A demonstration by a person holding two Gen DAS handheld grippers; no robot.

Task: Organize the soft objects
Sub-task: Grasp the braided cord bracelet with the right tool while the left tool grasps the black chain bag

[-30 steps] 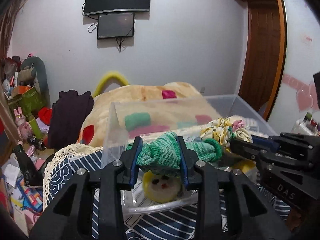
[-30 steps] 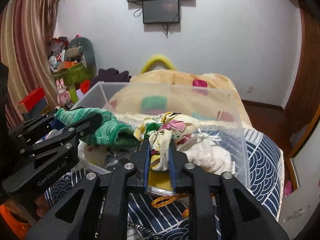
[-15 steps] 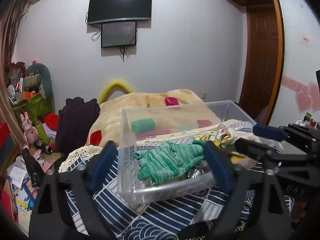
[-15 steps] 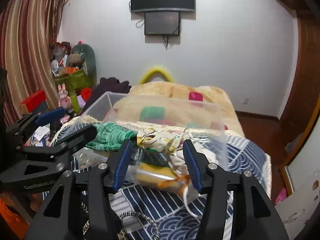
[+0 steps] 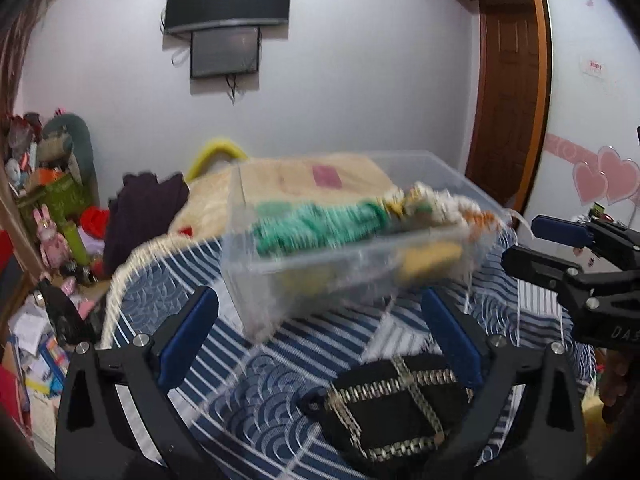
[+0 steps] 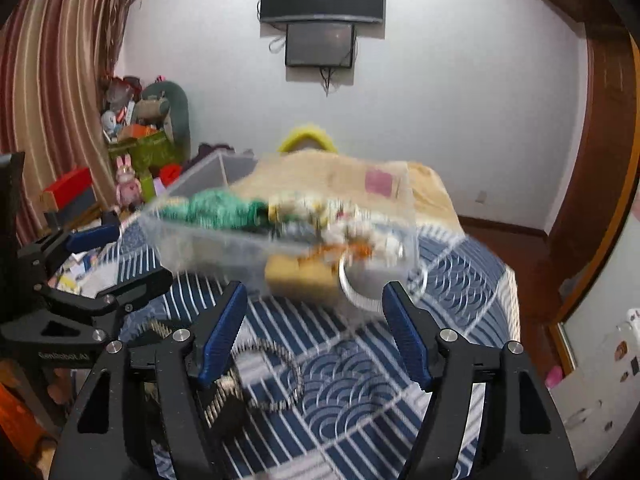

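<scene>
A clear plastic bin (image 5: 344,264) sits on the blue patterned bed cover (image 5: 256,384), blurred in both views. In it lie a green knitted item (image 5: 316,226), a floral cloth (image 5: 416,204) and a yellow soft toy (image 5: 428,258). The bin (image 6: 208,240) also shows in the right wrist view with the green item (image 6: 216,210) and floral cloth (image 6: 316,212). My left gripper (image 5: 320,340) is open and empty, pulled back from the bin. My right gripper (image 6: 316,332) is open and empty, also short of the bin.
A black bag with a metal chain (image 5: 392,404) lies on the cover close in front of the left gripper; it also shows in the right wrist view (image 6: 256,376). A beige blanket (image 5: 288,176) lies behind the bin. Toys and clutter (image 5: 48,216) fill the left side. A wooden door (image 5: 508,92) stands right.
Both grippers have opened, let go of the green item and the floral cloth into the bin, and drawn back and upward from it.
</scene>
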